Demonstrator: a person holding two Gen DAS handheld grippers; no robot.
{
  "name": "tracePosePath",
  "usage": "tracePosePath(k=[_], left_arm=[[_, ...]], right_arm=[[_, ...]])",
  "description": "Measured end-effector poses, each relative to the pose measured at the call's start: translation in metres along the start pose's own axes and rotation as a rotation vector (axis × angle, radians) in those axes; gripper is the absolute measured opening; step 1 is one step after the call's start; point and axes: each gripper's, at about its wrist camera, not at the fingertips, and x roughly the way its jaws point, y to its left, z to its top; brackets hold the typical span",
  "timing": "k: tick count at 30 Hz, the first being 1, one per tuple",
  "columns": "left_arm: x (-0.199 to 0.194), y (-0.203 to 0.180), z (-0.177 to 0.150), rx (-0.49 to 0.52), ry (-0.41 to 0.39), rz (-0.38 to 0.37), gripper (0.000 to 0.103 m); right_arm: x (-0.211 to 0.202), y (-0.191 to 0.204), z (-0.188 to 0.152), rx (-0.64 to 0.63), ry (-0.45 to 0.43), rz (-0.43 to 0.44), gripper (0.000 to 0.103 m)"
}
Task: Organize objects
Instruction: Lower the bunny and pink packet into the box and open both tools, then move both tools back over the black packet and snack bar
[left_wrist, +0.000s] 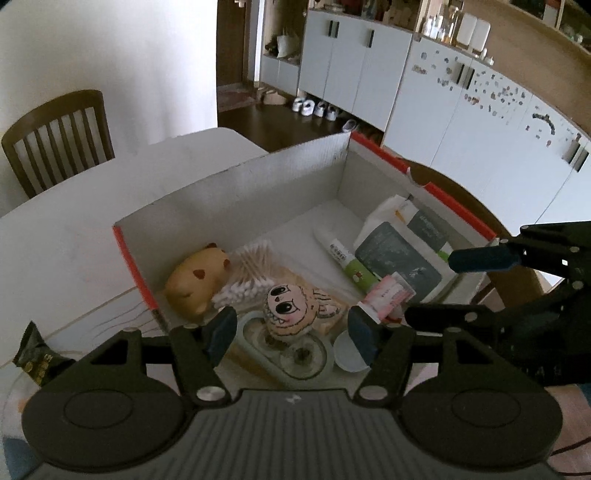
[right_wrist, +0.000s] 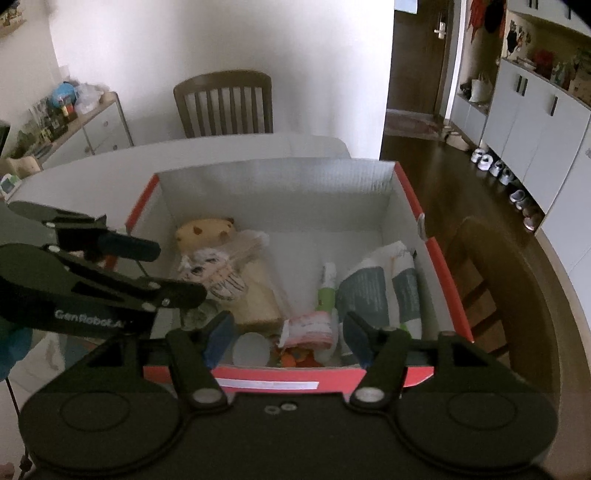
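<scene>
A cardboard box (left_wrist: 236, 173) (right_wrist: 277, 184), red outside and white inside, stands open on the table. Inside lie a yellow plush animal (left_wrist: 197, 284) (right_wrist: 207, 229), a bag of cotton swabs (left_wrist: 251, 273), a cartoon doll (left_wrist: 291, 310) (right_wrist: 214, 273), a white-and-green tube (left_wrist: 343, 258) (right_wrist: 327, 291), grey-green pouches (left_wrist: 399, 254) (right_wrist: 373, 291), a pink packet (left_wrist: 388, 295) (right_wrist: 310, 328) and a white round lid (left_wrist: 347, 354) (right_wrist: 251, 349). My left gripper (left_wrist: 291, 332) hangs open above the doll, its pads clear of it. My right gripper (right_wrist: 288, 334) is open over the pink packet at the box's near wall.
A dark snack packet (left_wrist: 37, 358) lies on the white table (left_wrist: 74, 229) left of the box. One wooden chair (right_wrist: 225, 103) stands behind the table, another (right_wrist: 480, 295) at its right. White cabinets (left_wrist: 369, 74) with shoes beneath line the far wall.
</scene>
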Motion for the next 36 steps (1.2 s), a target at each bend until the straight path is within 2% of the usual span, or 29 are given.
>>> tracePosePath(k=[4, 6, 10, 21, 24, 32, 36], left_arm=[[-0.021, 0.004, -0.003, -0.004, -0.035, 0.000, 0.065], [-0.032, 0.006, -0.005, -0.001, -0.050, 0.002, 0.065], [-0.054, 0.013, -0.011, 0.001, -0.070, 0.013, 0.065], [-0.108, 0.058, -0.033, -0.031, -0.117, 0.028, 0.066], [-0.119, 0.075, -0.041, -0.054, -0.126, 0.036, 0.072], [-0.139, 0.122, -0.060, -0.102, -0.146, 0.046, 0.075], [-0.145, 0.148, -0.071, -0.134, -0.155, 0.060, 0.081]], right_arm=[[-0.012, 0.010, 0.003, 0.005, -0.027, 0.007, 0.066], [-0.018, 0.018, 0.005, -0.001, -0.046, 0.008, 0.071], [-0.030, 0.034, 0.009, -0.005, -0.077, 0.027, 0.071], [-0.037, 0.088, 0.020, 0.006, -0.115, 0.070, 0.075], [-0.035, 0.108, 0.023, -0.008, -0.115, 0.079, 0.076], [-0.020, 0.157, 0.032, -0.035, -0.105, 0.104, 0.082], [-0.011, 0.179, 0.037, -0.041, -0.099, 0.113, 0.085]])
